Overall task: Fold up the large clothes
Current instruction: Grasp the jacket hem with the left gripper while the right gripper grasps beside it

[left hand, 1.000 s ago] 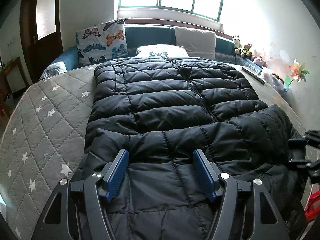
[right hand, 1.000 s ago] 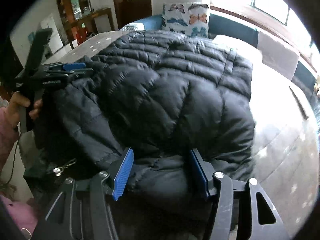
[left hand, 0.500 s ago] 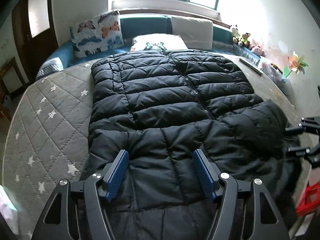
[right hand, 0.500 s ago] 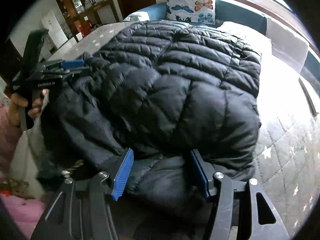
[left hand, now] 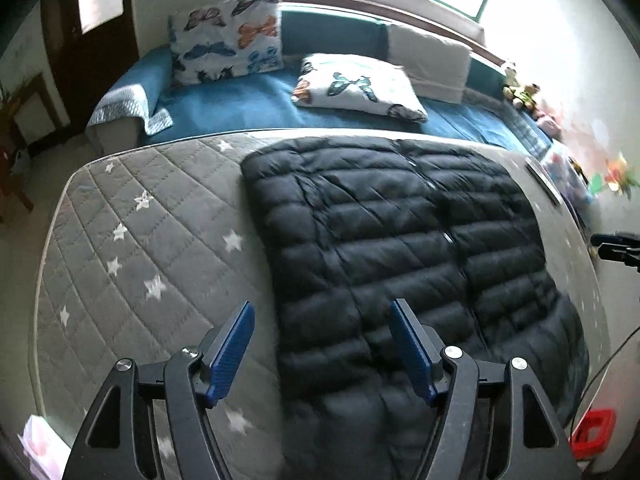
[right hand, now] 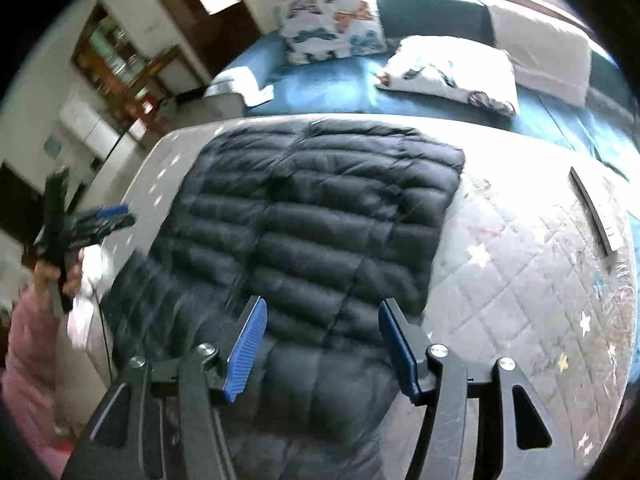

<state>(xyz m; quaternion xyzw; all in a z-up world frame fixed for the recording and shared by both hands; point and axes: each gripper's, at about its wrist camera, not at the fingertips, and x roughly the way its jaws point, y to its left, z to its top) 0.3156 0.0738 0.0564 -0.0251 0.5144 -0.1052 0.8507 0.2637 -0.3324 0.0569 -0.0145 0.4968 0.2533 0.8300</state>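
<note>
A black puffer jacket (left hand: 400,240) lies spread flat, zip up, on a grey quilted mattress with white stars (left hand: 140,240). My left gripper (left hand: 322,312) hovers above the jacket's near left edge. Its jaws are opening and nothing is between them. My right gripper (right hand: 320,312) hangs open over the jacket (right hand: 320,208) near its front right part, also holding nothing. The left gripper (right hand: 100,220) appears at the left of the right wrist view, held by a hand in a pink sleeve (right hand: 32,344). The right gripper's tip (left hand: 616,246) shows at the right edge of the left wrist view.
Behind the mattress runs a blue bench (left hand: 248,104) with butterfly pillows (left hand: 228,40) and a white cushion (left hand: 428,64). A long grey bar (right hand: 596,212) lies on the mattress's right side. Plush toys (left hand: 520,88) sit by the wall. A red object (left hand: 592,432) and a cable are at the near right.
Both grippers have risen and drawn back from the jacket. The near part of the jacket, bunched between the fingers before, now lies flat on the mattress below them.
</note>
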